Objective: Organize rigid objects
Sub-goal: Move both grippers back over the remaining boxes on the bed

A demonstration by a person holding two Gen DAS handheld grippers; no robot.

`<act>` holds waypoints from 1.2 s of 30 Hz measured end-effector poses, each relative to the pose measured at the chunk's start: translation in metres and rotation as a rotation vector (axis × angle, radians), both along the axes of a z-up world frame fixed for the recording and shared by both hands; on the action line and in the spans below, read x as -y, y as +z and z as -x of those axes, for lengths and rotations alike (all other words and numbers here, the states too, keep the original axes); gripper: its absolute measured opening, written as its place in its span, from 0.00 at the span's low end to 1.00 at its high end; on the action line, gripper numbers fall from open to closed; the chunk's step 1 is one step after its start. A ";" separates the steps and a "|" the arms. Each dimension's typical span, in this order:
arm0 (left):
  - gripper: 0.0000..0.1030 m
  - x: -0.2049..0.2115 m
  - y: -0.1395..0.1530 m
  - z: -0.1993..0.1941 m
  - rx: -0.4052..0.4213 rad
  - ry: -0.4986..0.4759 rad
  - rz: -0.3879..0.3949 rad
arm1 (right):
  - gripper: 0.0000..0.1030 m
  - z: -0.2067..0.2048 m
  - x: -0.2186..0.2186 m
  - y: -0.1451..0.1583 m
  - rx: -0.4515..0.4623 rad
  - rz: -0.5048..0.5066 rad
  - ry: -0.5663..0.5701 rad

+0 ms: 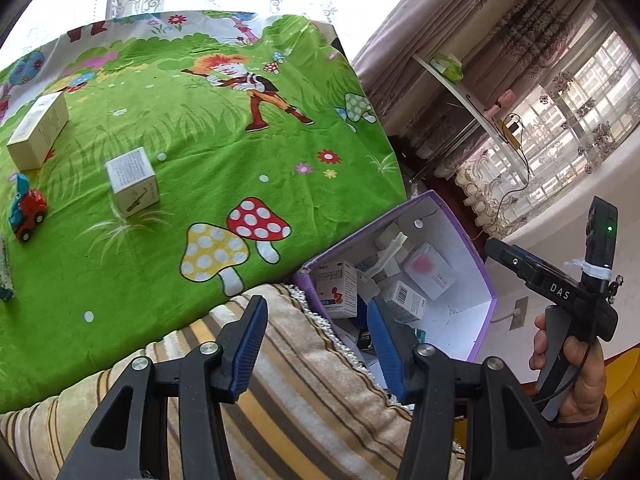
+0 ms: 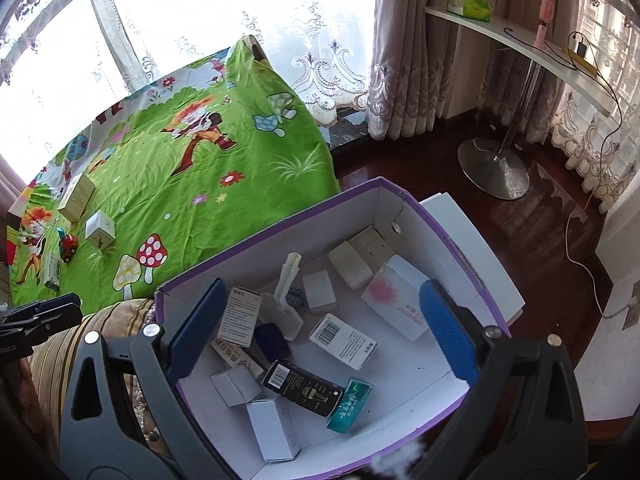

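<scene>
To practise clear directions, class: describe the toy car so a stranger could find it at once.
Look at the green cartoon cloth, towards its left edge. There, near two pale boxes, sits the toy car: the only wheeled thing, red with a blue top.

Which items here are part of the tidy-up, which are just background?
Job:
purple box, already holding small cartons
long carton
cube carton
toy car

Background:
green cloth
striped cushion
tissue pack
side table
curtains
</scene>
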State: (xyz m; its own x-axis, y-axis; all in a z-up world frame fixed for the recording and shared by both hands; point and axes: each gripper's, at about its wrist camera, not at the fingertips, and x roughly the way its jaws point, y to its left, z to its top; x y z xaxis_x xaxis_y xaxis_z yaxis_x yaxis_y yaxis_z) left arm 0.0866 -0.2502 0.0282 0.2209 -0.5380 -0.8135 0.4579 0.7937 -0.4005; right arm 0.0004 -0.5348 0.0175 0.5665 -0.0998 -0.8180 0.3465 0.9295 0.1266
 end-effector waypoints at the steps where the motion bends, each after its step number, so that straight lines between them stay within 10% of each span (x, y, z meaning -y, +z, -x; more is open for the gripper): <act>1: 0.52 -0.007 0.000 -0.002 0.001 0.014 0.000 | 0.95 -0.003 -0.006 0.001 0.000 0.003 0.013; 23: 0.51 -0.206 -0.011 -0.077 0.014 0.433 -0.126 | 0.95 -0.103 -0.151 -0.002 -0.031 0.025 0.383; 36: 0.51 -0.245 -0.053 -0.119 -0.082 0.547 -0.162 | 0.95 -0.178 -0.231 -0.027 -0.087 0.014 0.567</act>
